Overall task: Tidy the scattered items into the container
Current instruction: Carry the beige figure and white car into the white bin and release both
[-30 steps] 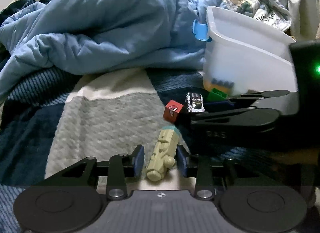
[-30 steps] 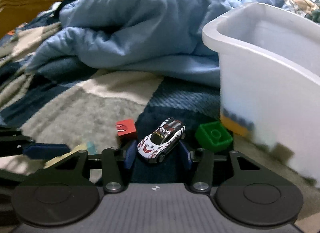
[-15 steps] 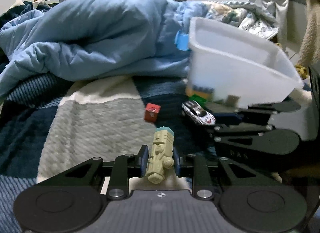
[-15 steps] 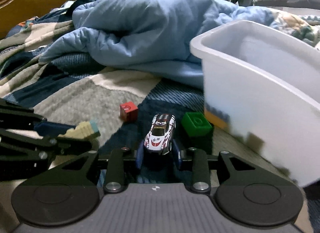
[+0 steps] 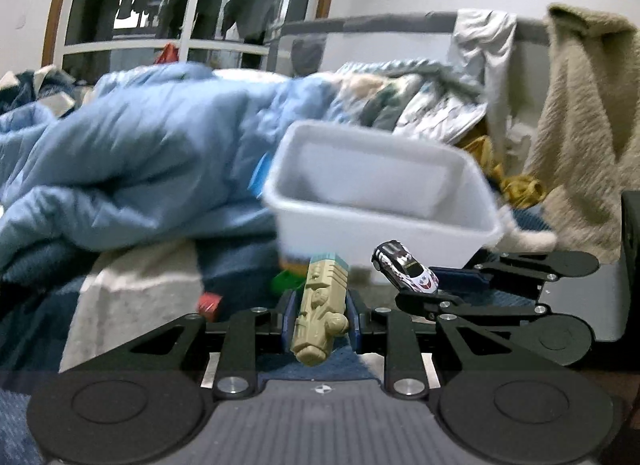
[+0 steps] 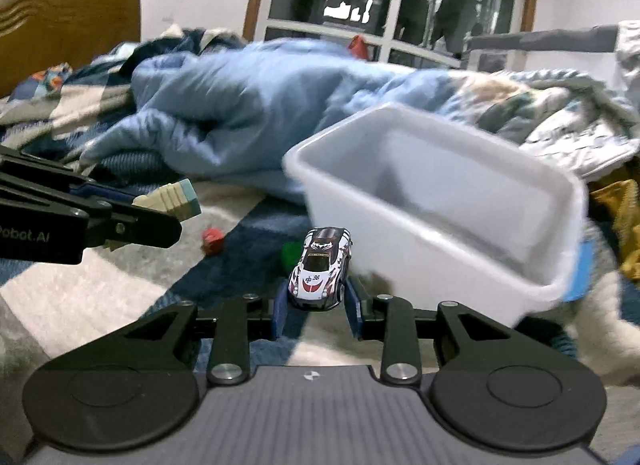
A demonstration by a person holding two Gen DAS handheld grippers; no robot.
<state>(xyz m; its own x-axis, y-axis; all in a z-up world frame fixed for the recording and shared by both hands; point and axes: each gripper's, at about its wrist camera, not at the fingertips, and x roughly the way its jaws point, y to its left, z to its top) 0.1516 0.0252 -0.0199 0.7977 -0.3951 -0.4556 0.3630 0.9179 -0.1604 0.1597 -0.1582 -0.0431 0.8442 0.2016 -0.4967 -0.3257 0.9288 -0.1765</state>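
Above the bedspread, the left gripper [image 5: 319,315] clamps a beige figure [image 5: 320,307] and the right gripper [image 6: 319,299] clamps a toy car [image 6: 321,269], both lifted toward the white bin [image 6: 440,221], presumably for dropping; red block [image 6: 212,240] and green block [image 6: 289,254] lie behind.

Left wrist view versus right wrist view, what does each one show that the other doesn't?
Only the left wrist view shows a beige towel hanging at right. Only the right wrist view shows the wooden headboard. Both show the white bin, the blue duvet, the red block, the left hand-held gripper shut on the tan toy figure, and the right hand-held gripper shut on the toy car.
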